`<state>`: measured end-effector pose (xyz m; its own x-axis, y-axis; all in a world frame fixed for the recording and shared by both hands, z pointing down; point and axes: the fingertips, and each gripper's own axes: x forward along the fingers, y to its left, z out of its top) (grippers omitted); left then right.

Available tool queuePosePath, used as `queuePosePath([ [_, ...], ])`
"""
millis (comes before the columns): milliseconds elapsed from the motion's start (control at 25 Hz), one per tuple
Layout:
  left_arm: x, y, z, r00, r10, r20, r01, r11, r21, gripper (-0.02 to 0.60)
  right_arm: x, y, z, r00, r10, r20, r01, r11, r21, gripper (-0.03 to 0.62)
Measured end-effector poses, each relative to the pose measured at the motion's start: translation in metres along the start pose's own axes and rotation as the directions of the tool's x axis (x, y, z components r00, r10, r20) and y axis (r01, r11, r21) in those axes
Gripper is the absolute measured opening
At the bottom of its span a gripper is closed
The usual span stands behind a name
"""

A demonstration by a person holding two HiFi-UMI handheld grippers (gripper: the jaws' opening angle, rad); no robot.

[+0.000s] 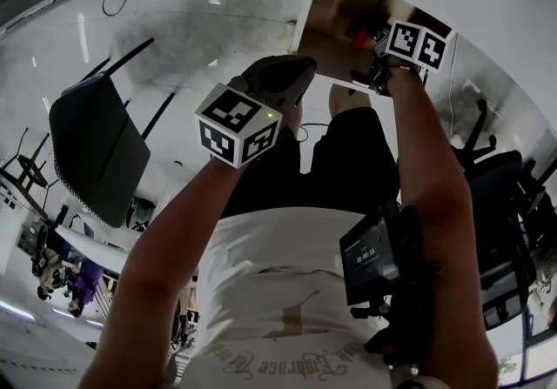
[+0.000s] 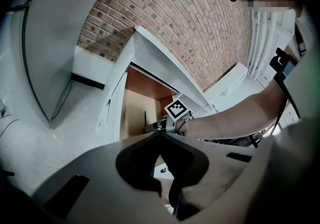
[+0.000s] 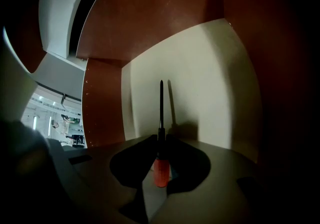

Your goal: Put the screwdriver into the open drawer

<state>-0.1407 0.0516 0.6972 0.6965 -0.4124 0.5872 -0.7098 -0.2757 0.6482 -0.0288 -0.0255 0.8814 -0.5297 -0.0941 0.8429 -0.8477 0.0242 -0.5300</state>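
The screwdriver (image 3: 161, 170) has a red handle and a thin black shaft, and my right gripper (image 3: 160, 140) is shut on it. The shaft points into the open drawer (image 3: 200, 92), which has a pale floor and brown walls. In the head view the right gripper (image 1: 376, 76) reaches into the drawer (image 1: 335, 26) at the top right. The left gripper view shows the same drawer (image 2: 135, 113) with the shaft (image 2: 145, 118) inside it. My left gripper (image 2: 160, 138) is shut on nothing and hangs back from the drawer. It appears at the middle of the head view as the left gripper (image 1: 278, 78).
The drawer belongs to a white cabinet (image 2: 100, 92) in front of a red brick wall (image 2: 190, 22). A black chair (image 1: 96, 148) stands to the left on the pale floor. A dark device (image 1: 383, 257) hangs at the person's waist.
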Motion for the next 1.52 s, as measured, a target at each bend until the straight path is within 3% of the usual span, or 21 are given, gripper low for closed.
queuePosePath([
  [840, -0.004, 0.001, -0.013, 1.0, -0.001, -0.025, 0.001, 1.0, -0.012, 0.02, 0.013, -0.004, -0.014, 0.99, -0.085, -0.108, 0.073, 0.991, -0.111, 0.069],
  [1120, -0.003, -0.001, -0.01, 0.999, -0.011, -0.03, 0.011, 1.0, -0.009, 0.02, 0.014, 0.001, -0.013, 0.987, -0.091, -0.13, 0.075, 0.989, -0.126, 0.109],
  [1520, 0.0, -0.005, -0.01, 0.999, -0.017, -0.028, 0.016, 1.0, -0.007, 0.02, 0.015, 0.006, -0.018, 0.985, -0.079, -0.155, 0.057, 0.988, -0.142, 0.112],
])
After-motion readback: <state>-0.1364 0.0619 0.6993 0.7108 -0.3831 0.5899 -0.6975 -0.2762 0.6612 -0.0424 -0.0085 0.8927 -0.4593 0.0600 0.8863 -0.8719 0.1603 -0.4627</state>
